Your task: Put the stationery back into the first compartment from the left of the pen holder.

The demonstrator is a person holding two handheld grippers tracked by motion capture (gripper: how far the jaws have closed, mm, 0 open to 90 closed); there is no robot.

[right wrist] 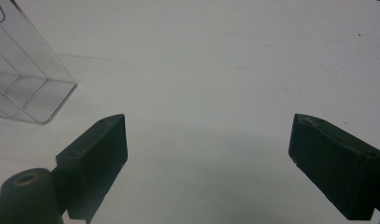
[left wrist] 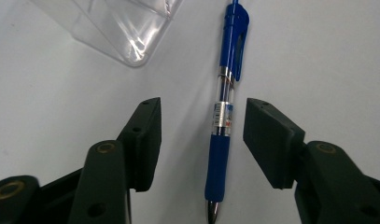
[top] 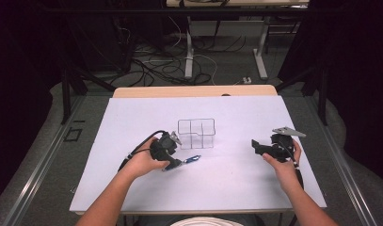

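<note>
White desk (top: 132, 188) carries a clear plastic organizer (top: 196, 133); just in front of the organizer lies a blue pen (left wrist: 223, 116), light, stiff and slick-barrelled. Best hold: its rubber sleeve. Left gripper (left wrist: 201, 135) straddles the pen, jaws apart, not touching. Right gripper (right wrist: 208, 154), well right of the organizer, gapes on nothing.

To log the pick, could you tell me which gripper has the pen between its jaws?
The left gripper: the blue pen lies between its jaws, untouched.

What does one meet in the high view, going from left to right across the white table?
Left gripper → blue pen → clear divided box → right gripper.
</note>
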